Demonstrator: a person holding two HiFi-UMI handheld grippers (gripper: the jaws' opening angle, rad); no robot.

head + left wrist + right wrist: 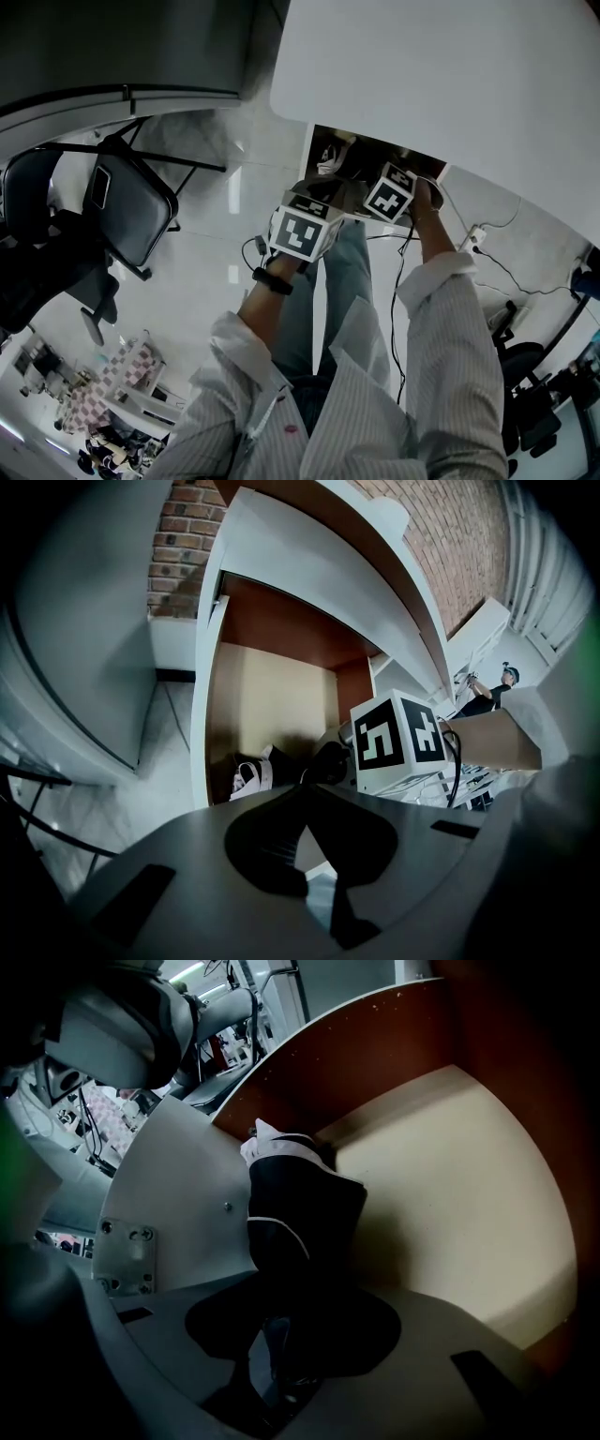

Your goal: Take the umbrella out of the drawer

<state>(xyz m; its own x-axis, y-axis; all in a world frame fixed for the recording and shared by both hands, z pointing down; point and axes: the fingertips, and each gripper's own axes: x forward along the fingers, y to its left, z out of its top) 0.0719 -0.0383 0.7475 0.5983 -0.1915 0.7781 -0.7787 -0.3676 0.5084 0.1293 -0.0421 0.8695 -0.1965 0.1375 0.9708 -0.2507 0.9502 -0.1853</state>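
Observation:
The drawer (312, 155) stands pulled open under the white tabletop (450, 84). In it lies a folded black umbrella (300, 1222) with white trim, also visible in the left gripper view as a dark bundle (258, 772) at the drawer's near end. My right gripper (289, 1340) points steeply down into the drawer and its jaws are closed round the umbrella's near end; its marker cube (389, 192) shows over the drawer. My left gripper (309, 850) hovers just outside the drawer front, its jaws together and holding nothing; its cube (300, 232) is left of the right one.
The drawer's pale floor (459, 1185) and brown side walls (375, 1044) enclose the umbrella. A black office chair (131, 211) stands on the floor at left. Cables and a power strip (472, 236) lie on the floor at right. A brick wall (187, 546) is behind the desk.

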